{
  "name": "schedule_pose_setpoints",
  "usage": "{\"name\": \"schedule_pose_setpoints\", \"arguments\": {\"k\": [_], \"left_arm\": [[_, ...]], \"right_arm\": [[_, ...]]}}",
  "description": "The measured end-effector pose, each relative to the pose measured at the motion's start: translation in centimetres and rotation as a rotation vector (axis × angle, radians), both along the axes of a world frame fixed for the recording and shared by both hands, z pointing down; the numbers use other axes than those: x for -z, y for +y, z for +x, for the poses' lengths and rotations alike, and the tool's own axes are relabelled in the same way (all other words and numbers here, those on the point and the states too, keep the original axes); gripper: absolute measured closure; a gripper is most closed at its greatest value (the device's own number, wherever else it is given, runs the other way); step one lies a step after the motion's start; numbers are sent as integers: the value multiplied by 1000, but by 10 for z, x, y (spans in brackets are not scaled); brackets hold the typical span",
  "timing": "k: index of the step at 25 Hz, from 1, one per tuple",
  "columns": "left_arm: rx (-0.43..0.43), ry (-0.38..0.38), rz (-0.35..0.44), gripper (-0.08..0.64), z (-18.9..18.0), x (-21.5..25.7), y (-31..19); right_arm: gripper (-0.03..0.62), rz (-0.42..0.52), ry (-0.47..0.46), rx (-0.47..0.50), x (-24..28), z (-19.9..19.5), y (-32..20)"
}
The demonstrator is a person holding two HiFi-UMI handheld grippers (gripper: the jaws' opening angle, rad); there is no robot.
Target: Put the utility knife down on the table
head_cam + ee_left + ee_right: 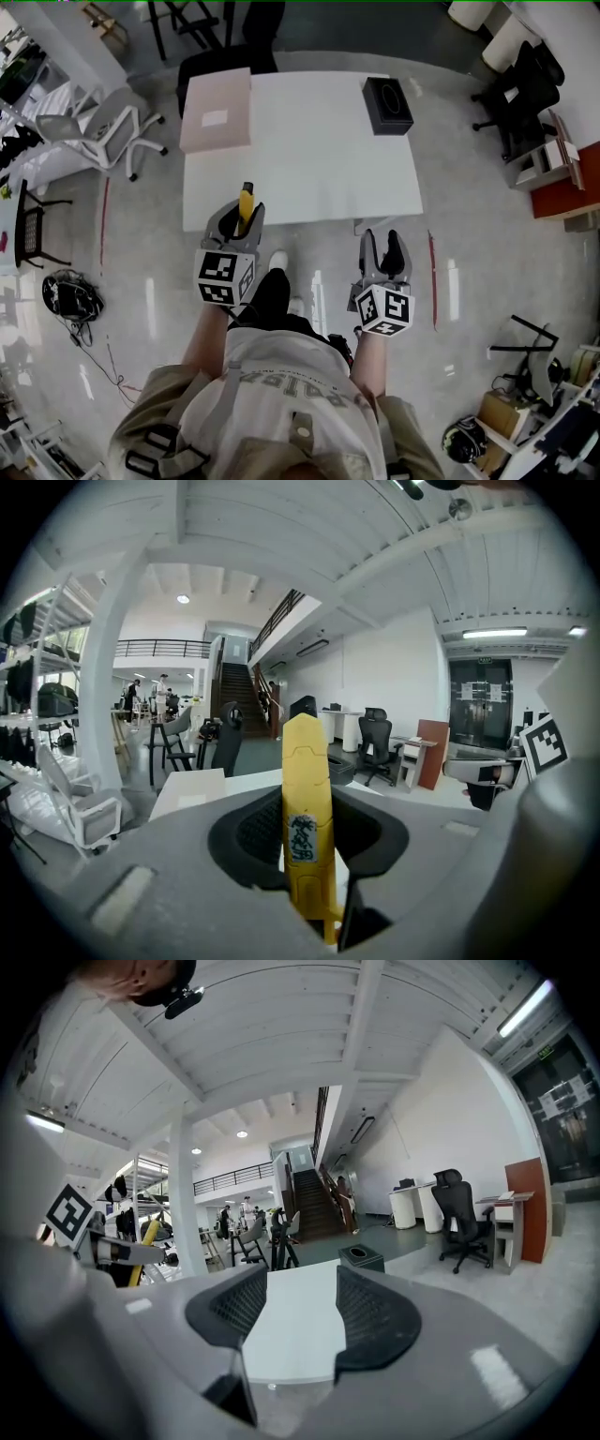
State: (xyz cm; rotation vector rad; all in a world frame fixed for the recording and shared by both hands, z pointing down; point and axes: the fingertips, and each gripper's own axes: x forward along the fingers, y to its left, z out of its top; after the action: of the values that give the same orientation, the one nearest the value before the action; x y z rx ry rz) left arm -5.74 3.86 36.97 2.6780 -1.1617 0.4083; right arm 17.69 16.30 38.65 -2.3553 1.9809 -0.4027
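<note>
White desk point(309, 169): ahead of both tongs. Pink flat box point(217, 111): far corner, beyond left tongs. Black box point(387, 105): far side, beyond right tongs. Left tongs point(240, 220): clamped on yellow utility knife point(246, 200), which sticks out past the pads, over the desk's near edge. Right tongs point(382, 248): jaws apart, nothing between, just short of that edge.

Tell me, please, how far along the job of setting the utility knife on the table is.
Done: the left gripper already grips the yellow utility knife. In hand: it is held at the white table's near edge; right gripper open, empty. Left: lower it onto the table and release.
</note>
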Motion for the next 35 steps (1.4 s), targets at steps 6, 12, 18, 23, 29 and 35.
{"name": "schedule_pose_setpoints", "arguments": {"k": [6, 12, 18, 23, 29, 35], "left_arm": [[-78, -14, -30, 451, 28, -10, -63], [-123, -32, -37, 451, 41, -13, -143], [-185, -55, -53, 451, 54, -21, -195], [-240, -90, -108, 451, 62, -45, -212], [-313, -174, -144, 451, 76, -76, -210], [-396, -272, -179, 451, 91, -114, -192]], "right_arm": [[362, -8, 14, -8, 0, 10, -65], [362, 10, 12, -42, 4, 21, -142], [362, 3, 8, -73, -1, 29, -190], [362, -37, 14, -60, -12, 29, -210], [362, -102, 0, -11, -37, 29, -216], [362, -156, -20, 79, -65, 34, -229]]}}
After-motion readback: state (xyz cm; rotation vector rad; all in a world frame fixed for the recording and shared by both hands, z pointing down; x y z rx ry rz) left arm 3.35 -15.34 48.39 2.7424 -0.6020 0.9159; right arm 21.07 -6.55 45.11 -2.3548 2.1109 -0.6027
